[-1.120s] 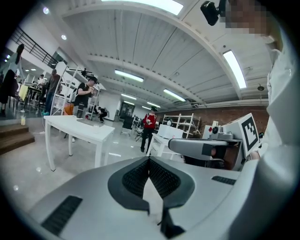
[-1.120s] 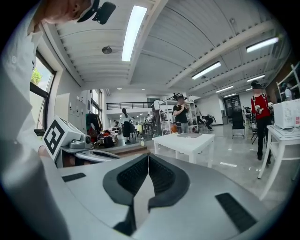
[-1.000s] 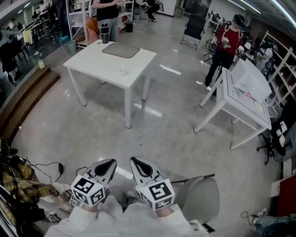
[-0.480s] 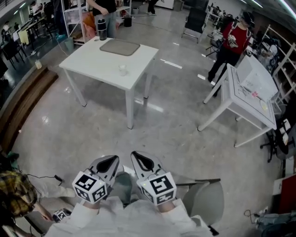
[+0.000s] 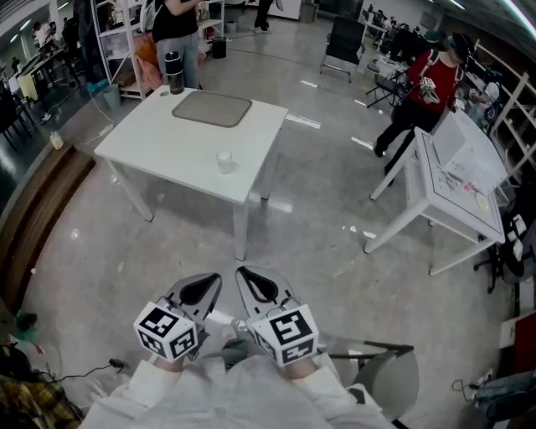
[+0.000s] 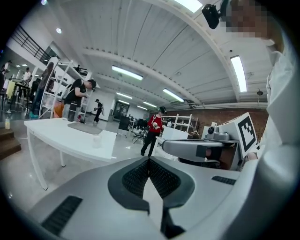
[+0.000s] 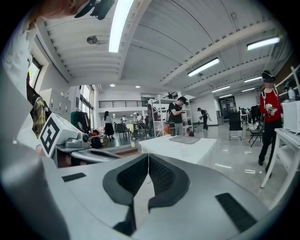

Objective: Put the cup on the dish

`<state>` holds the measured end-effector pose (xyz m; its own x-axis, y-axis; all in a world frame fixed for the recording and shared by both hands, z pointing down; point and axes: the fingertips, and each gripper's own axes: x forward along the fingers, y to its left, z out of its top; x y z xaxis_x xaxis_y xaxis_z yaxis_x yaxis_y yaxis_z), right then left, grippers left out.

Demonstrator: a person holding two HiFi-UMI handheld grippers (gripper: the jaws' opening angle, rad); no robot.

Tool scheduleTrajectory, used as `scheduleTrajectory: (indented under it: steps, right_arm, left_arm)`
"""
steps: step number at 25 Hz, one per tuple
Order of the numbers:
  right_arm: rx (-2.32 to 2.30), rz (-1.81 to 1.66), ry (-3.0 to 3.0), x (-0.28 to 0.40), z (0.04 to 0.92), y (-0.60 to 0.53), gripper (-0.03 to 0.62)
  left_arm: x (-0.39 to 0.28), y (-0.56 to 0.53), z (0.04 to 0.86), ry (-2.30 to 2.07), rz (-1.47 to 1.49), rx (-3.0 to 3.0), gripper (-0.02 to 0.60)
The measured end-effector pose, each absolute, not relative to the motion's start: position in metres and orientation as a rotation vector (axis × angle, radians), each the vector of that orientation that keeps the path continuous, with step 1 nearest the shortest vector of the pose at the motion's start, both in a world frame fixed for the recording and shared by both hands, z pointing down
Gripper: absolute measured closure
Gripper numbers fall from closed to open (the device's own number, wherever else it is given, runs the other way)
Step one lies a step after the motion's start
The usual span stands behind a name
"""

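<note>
A small clear cup [image 5: 224,161] stands near the front edge of a white table [image 5: 151,142]. Behind it on the same table lies a flat grey dish [image 5: 212,108]. Both grippers hover side by side low in the head view, over the floor and well short of the table. My left gripper [image 5: 203,287] is shut with nothing in it, and so is my right gripper [image 5: 254,283]. In the left gripper view the cup [image 6: 97,140] and dish [image 6: 84,127] show far ahead, left of the closed jaws [image 6: 149,160]. The right gripper view shows the dish [image 7: 184,139] beyond its closed jaws [image 7: 148,160].
A dark flask [image 5: 174,72] stands at the table's far corner, where a person [image 5: 174,25] stands. A second white table [image 5: 456,167] with papers is at the right, a person in red [image 5: 429,84] beside it. A grey chair [image 5: 387,377] is behind me, wooden steps [image 5: 42,209] at left.
Both grippers have moved forward together toward the white table, which now looks nearer. The bags and cables on the floor at left have slid out of view. Both stay shut.
</note>
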<state>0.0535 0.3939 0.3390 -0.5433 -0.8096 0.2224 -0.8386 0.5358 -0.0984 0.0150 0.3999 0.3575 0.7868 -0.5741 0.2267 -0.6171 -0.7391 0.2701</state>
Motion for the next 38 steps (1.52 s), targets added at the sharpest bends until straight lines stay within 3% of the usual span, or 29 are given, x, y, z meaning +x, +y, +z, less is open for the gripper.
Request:
scheduleTrajectory:
  steps: [26, 38]
  right_arm:
    - [1.374, 0.373, -2.643, 0.007, 0.349, 0.168, 0.58]
    - [1.24, 0.371, -2.672, 0.036, 0.348, 0.035, 0.58]
  left_arm:
    - [-0.02, 0.182, 0.375, -0.897, 0.188, 2.594, 0.586]
    - [0.005, 0.047, 0.378, -0.997, 0.169, 2.539, 0.586]
